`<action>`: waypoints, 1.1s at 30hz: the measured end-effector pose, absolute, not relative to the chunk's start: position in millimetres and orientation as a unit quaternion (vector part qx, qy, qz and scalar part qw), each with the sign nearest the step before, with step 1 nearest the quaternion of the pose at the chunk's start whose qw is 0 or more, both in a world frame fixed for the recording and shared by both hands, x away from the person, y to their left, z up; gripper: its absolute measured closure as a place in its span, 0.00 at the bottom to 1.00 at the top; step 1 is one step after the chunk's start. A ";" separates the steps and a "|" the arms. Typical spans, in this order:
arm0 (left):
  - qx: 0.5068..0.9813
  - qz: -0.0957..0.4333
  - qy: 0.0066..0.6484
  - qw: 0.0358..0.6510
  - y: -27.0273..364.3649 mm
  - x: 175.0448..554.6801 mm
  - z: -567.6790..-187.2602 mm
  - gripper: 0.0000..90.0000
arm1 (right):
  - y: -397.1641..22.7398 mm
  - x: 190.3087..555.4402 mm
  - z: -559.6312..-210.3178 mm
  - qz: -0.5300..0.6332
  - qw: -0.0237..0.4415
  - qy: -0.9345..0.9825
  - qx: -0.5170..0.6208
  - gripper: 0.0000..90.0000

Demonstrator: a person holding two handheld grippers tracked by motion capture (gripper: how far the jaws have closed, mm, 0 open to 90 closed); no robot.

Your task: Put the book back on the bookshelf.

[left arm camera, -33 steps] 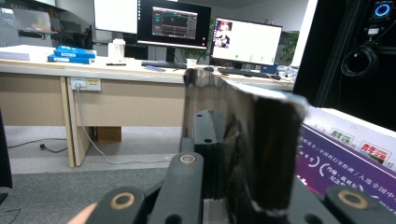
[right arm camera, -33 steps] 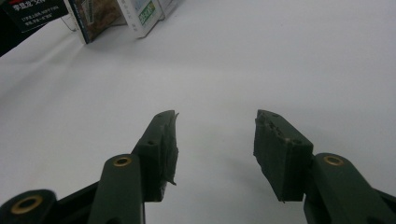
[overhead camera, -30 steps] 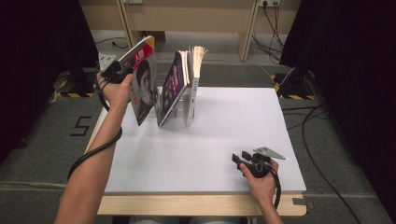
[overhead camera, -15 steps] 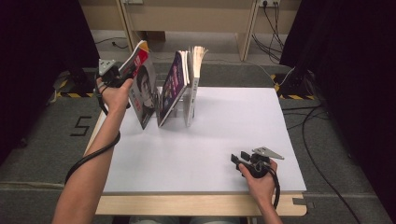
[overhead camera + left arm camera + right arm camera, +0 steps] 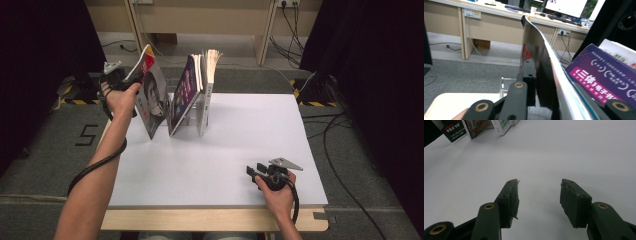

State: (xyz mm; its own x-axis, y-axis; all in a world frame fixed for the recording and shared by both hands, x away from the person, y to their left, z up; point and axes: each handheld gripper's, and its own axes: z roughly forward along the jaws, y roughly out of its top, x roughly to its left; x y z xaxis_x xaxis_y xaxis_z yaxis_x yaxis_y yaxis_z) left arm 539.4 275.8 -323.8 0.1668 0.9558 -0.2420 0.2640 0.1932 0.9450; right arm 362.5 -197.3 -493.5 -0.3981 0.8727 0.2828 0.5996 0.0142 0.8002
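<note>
The magazine (image 5: 150,95) at about ten o'clock on the table has a glossy paper cover that catches the light, and in the left gripper view its dark cover (image 5: 536,62) shines and bends like thin coated stock. The purple book (image 5: 186,87) just beside it has a smooth printed cover with a slight sheen. The table top (image 5: 240,145) is matt white and smooth, edged at six o'clock with pale bare wood. The right gripper (image 5: 539,195) has matt dark plastic jaws with rough, ridged rubbery pads (image 5: 511,200) and small brass-coloured rivets.
</note>
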 end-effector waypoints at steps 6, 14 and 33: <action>0.545 0.329 0.557 0.534 275.9 538.6 -321.9 0.96 | -196.9 363.1 -494.5 0.460 0.145 0.700 0.527 0.54; 0.542 0.358 0.527 0.548 267.7 540.7 -319.7 0.96 | -197.6 363.4 -494.7 0.461 0.144 0.698 0.529 0.54; 0.545 0.357 0.509 0.562 266.2 539.8 -333.1 0.96 | -196.1 363.3 -495.1 0.461 0.141 0.698 0.530 0.54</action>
State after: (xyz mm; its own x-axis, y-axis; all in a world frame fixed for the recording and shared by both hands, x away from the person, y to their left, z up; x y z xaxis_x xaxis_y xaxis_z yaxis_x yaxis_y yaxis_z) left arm 539.8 266.2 -333.1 0.2260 0.9568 -0.1829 0.1546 0.1501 0.9765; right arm 363.3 -196.1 -495.1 -0.3982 0.8697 0.2918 0.6096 0.0131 0.7926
